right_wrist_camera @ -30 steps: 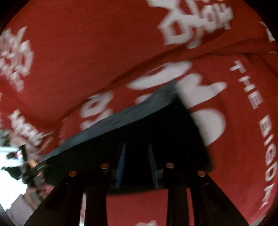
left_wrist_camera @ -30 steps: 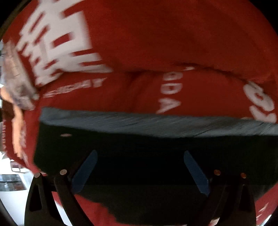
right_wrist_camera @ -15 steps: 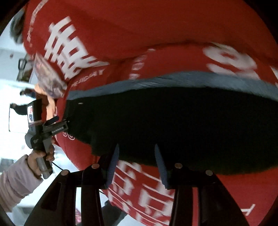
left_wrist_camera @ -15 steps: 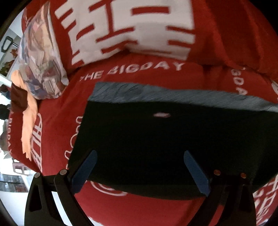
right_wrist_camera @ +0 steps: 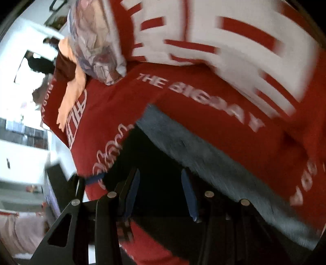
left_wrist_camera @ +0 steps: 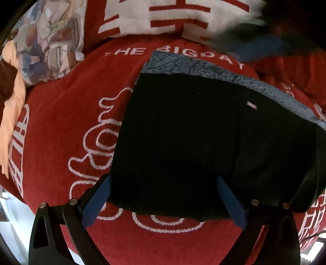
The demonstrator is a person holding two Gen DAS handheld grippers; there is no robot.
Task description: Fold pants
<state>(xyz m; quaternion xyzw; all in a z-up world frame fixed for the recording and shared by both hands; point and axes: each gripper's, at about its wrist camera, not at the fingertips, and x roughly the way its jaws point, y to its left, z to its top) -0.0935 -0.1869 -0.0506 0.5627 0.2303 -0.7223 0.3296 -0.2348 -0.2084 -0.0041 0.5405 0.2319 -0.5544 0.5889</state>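
Note:
The black pants [left_wrist_camera: 193, 142] lie folded flat on the red bed cover [left_wrist_camera: 61, 122], with a grey-blue fleece lining [left_wrist_camera: 234, 75] showing along their far edge and a small label [left_wrist_camera: 251, 106] near the right. My left gripper [left_wrist_camera: 163, 181] is open and empty, its blue pads over the near edge of the pants. My right gripper [right_wrist_camera: 161, 173] is open and empty above the pants [right_wrist_camera: 159, 163], which show blurred in the right wrist view; the right gripper also shows as a blur at the top right of the left wrist view [left_wrist_camera: 260, 46].
A red and white pillow [left_wrist_camera: 173, 16] lies at the bed's far side. A patterned pillow [left_wrist_camera: 51, 44] and an orange and brown garment [left_wrist_camera: 12, 106] lie at the left. The bed's edge [right_wrist_camera: 61, 142] and a bright room are left in the right wrist view.
Both grippers have drawn back from the pants. The right gripper's jaws have opened wider and it has swung over toward the left, still in motion.

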